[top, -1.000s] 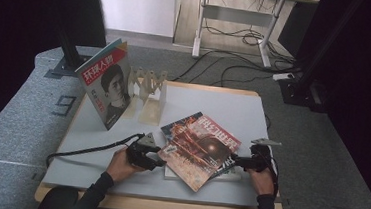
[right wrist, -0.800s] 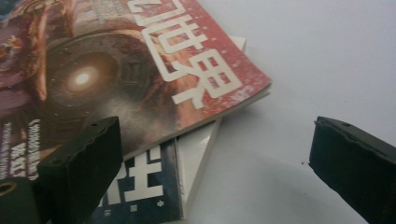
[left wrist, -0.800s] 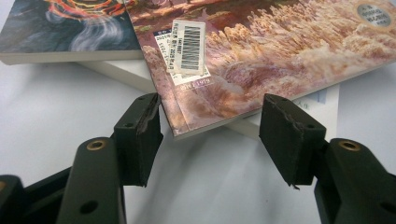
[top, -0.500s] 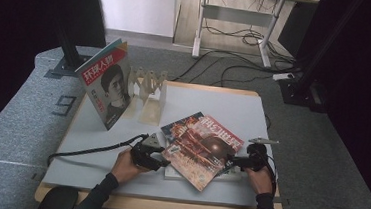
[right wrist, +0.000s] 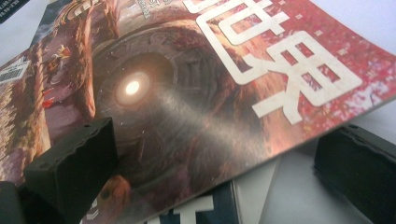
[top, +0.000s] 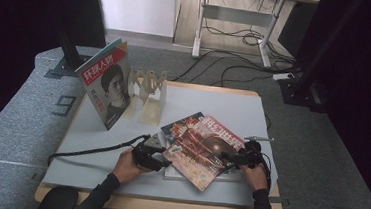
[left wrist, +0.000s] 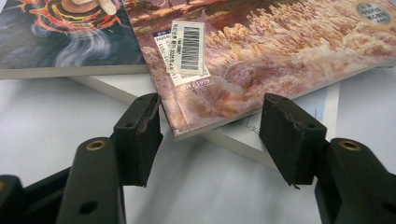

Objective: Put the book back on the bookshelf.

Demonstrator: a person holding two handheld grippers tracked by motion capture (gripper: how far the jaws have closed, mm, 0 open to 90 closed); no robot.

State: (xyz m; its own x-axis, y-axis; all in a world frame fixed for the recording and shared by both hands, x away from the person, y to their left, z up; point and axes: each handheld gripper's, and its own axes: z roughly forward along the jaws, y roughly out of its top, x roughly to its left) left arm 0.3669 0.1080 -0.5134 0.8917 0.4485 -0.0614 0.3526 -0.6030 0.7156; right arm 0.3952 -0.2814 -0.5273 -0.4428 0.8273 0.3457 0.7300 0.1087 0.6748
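the top magazine (top: 205, 151), the red one with the glowing circle on its cover, lies skewed on the stack in the lower middle of the high view. since a second ago it has turned a little on the pile, so its near corner now juts further toward the bottom of the frame, and both hands have kept roughly where they were at its two sides.

the left gripper (left wrist: 210, 135) sits at the lower left corner of that cover; its jaws are spread, one on each side of the corner by the barcode sticker (left wrist: 187, 46), and neither pad presses on the paper. the right gripper (right wrist: 219, 158) has its jaws apart too, one over the cover and one below the edge, but whether they pinch it i cannot tell.

the skew probably means the top copy is being worked free of the dark magazine (top: 184, 126) and the white book (left wrist: 140, 88) beneath, ready to be lifted toward the rack (top: 147, 89) at upper left, where another magazine (top: 104, 85) leans.
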